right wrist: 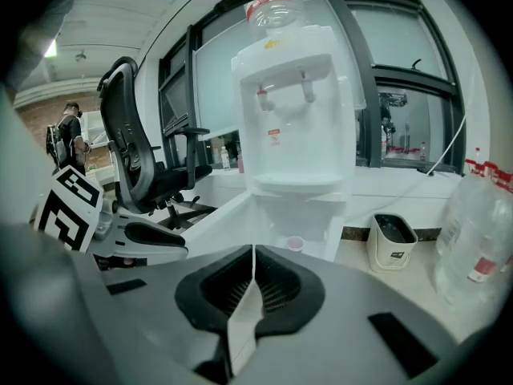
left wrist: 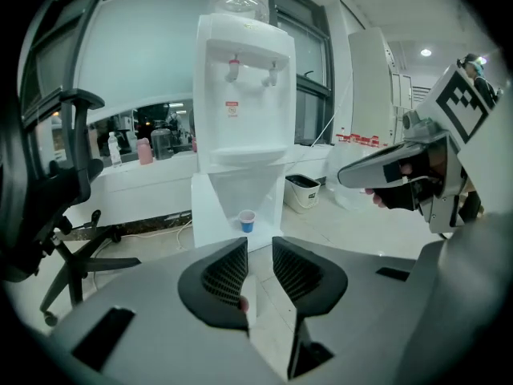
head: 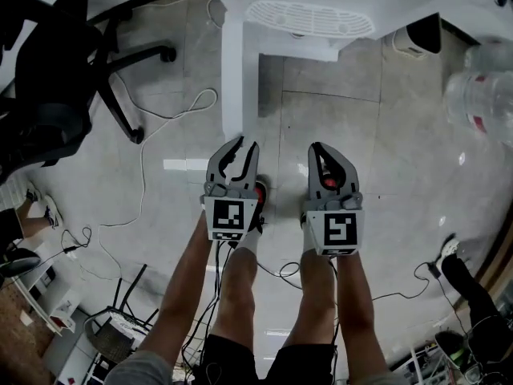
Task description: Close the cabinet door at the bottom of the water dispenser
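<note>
Pale floor tiles spread under everything. At top centre of the left gripper view stands the water dispenser. Its bottom cabinet door is swung open, and a small cup sits inside the cabinet. The left gripper has its fingers slightly apart, empty. The right gripper has its fingers pressed together, holding nothing. An office chair sits upper left in the head view.
</note>
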`<action>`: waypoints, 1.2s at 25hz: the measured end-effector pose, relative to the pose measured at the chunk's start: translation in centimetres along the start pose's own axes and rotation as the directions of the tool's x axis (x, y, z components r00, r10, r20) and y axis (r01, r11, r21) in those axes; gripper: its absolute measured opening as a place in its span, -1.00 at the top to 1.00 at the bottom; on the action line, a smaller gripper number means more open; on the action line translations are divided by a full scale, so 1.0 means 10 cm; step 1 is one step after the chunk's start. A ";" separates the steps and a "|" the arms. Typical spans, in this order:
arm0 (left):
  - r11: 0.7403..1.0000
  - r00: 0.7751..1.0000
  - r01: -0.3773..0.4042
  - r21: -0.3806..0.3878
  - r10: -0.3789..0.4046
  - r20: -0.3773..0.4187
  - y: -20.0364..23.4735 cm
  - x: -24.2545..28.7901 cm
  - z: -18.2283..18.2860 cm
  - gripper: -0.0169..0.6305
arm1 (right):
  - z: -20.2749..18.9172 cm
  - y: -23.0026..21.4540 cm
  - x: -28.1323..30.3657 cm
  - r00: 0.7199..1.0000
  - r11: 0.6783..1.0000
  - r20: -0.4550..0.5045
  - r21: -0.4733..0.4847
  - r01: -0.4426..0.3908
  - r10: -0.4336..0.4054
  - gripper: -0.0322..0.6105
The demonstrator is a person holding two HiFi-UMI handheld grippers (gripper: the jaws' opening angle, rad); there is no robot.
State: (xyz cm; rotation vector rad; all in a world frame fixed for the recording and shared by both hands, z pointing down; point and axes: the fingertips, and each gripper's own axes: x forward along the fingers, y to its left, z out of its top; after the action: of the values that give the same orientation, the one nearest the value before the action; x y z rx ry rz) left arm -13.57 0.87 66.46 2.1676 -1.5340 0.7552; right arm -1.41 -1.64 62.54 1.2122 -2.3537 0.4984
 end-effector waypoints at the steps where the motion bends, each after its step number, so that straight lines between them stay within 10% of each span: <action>1: 1.000 1.000 -0.003 0.000 0.003 0.004 -0.01 0.01 0.01 0.60 | -0.01 -0.04 -0.01 1.000 1.000 0.001 0.003 0.005 -0.005 0.82; 30: 0.990 0.991 0.132 0.043 -0.133 0.019 -0.79 0.49 0.38 0.59 | -0.24 -0.83 -0.24 0.995 0.988 -0.011 0.113 0.103 -0.103 0.82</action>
State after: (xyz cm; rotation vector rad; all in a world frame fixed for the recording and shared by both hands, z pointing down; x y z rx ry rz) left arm -4.05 -2.34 66.55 2.2896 -1.3802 0.7280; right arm 7.18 -3.39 64.22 1.3737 -2.2707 0.6067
